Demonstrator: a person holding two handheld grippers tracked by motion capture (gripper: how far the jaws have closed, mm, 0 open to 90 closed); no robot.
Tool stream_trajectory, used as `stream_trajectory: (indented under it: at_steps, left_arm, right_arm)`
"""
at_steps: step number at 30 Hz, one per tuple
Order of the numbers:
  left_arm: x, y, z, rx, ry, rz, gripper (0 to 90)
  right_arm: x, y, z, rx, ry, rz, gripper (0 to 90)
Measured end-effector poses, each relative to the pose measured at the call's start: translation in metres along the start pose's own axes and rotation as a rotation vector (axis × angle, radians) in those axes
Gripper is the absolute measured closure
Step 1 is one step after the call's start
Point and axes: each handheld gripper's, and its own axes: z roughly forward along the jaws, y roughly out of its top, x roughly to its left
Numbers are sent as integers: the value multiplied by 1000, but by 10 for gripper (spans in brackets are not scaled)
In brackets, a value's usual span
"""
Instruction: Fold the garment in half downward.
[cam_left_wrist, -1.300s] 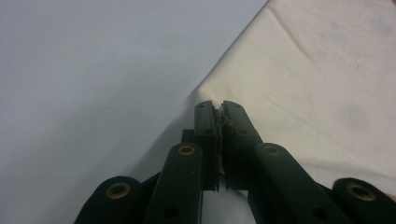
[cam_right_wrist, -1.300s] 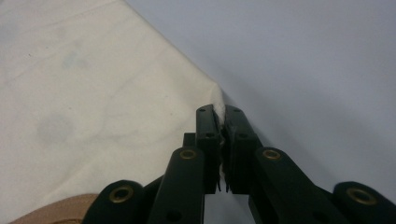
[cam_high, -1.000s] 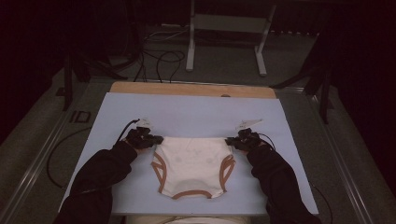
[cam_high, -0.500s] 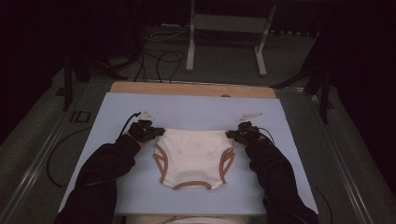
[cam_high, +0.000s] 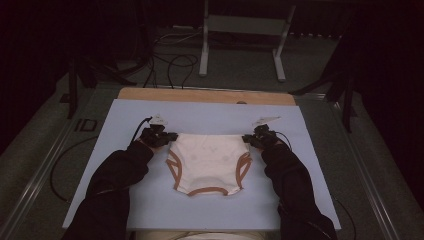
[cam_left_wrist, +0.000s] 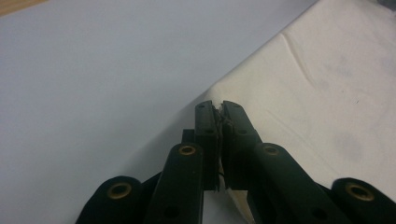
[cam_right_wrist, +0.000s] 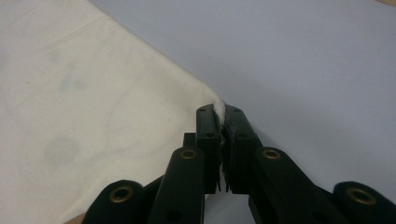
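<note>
Cream underpants (cam_high: 209, 162) with brown trim lie flat on the pale blue mat (cam_high: 125, 200), waistband on the far side, leg holes towards the person. The left gripper (cam_high: 170, 136) is clamped on the left waistband corner, cloth pinched between its jaws. The right gripper (cam_high: 248, 139) bites the opposite corner just the same. Black sleeves (cam_high: 117, 172) reach in from below.

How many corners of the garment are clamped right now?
2. The left gripper pinches the cream garment at its top left waistband corner; the right gripper pinches the top right corner. Both lower leg openings lie free on the mat.
</note>
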Motion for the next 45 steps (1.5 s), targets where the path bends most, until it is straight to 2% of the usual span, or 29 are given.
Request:
stream_trajectory:
  at_steps: [5,9,14,22,29,40,42,43,44,45]
  left_arm:
    - [4,2,4,-9,-14,-25,871]
    - [6,3,6,-10,-11,-22,871]
    - [8,2,10,2,-1,-23,871]
    - [12,3,12,-7,3,-35,871]
    - [14,6,20,27,22,-24,870]
    - [13,7,21,36,34,-33,855]
    - [13,7,19,27,43,-31,833]
    - [12,8,18,26,60,-24,797]
    - [12,9,16,14,55,-26,760]
    - [12,9,16,14,55,-26,727]
  right_arm:
    - [-4,1,5,7,-23,4,863]
    - [-6,2,8,12,-33,5,863]
    - [-8,2,10,8,-28,23,863]
    - [-10,3,12,6,-33,35,862]
    - [-13,3,14,19,-30,45,859]
    - [-14,3,17,25,-26,52,853]
    - [-14,2,18,25,-26,55,834]
    - [-14,2,18,22,-26,56,790]
    - [-14,3,18,19,-21,61,722]
    - [-14,3,18,19,-21,61,722]
